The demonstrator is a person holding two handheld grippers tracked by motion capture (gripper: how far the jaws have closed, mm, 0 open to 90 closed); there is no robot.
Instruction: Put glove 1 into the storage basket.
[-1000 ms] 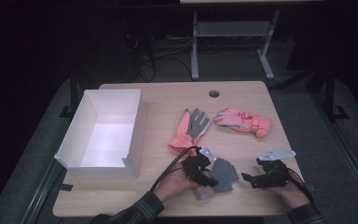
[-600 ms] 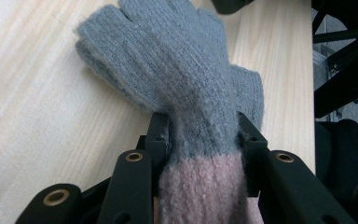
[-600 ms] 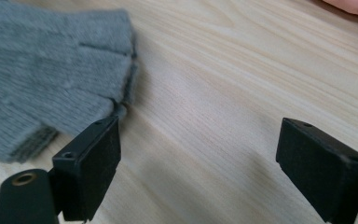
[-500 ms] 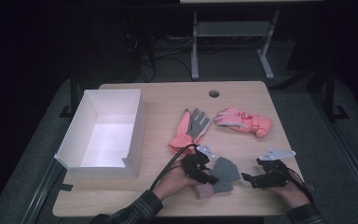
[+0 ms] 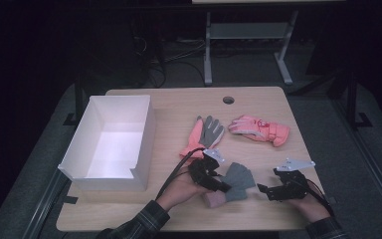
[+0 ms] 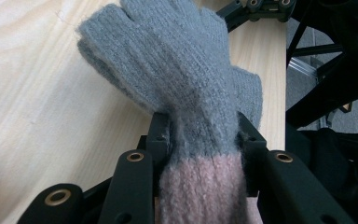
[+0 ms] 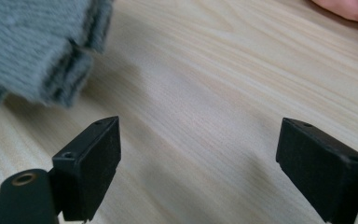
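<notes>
While the left gripper [image 5: 218, 185] is pinching the grey knit glove [image 5: 238, 180] just above its pink cuff [image 5: 213, 199], its jaws have just been closing and are now pressing into the wool from both sides, partway closed, with the glove between them. In the left gripper view the glove [image 6: 186, 79] is running straight out along the jaws, cuff toward the hand, fingers pointing away; its long axis is lying roughly in line with the gripper.

The glove is sitting at the near edge of the surface [image 5: 179, 107], between the two hands, fingers reaching toward the right gripper [image 5: 264, 189]. That one is hanging just beside the fingertips, jaws standing wide with nothing between them; its own view is showing bare wood and the grey fingertips [image 7: 37, 51] off to one side. Whether the glove is lifting clear of the wood is hard to tell from above.

A white box [image 5: 110, 144] is standing open well to the left, with no object lying between it and the glove. Farther back, an orange-and-grey glove [image 5: 202, 135] and a pink glove [image 5: 258, 129] are lying apart from the held one.
</notes>
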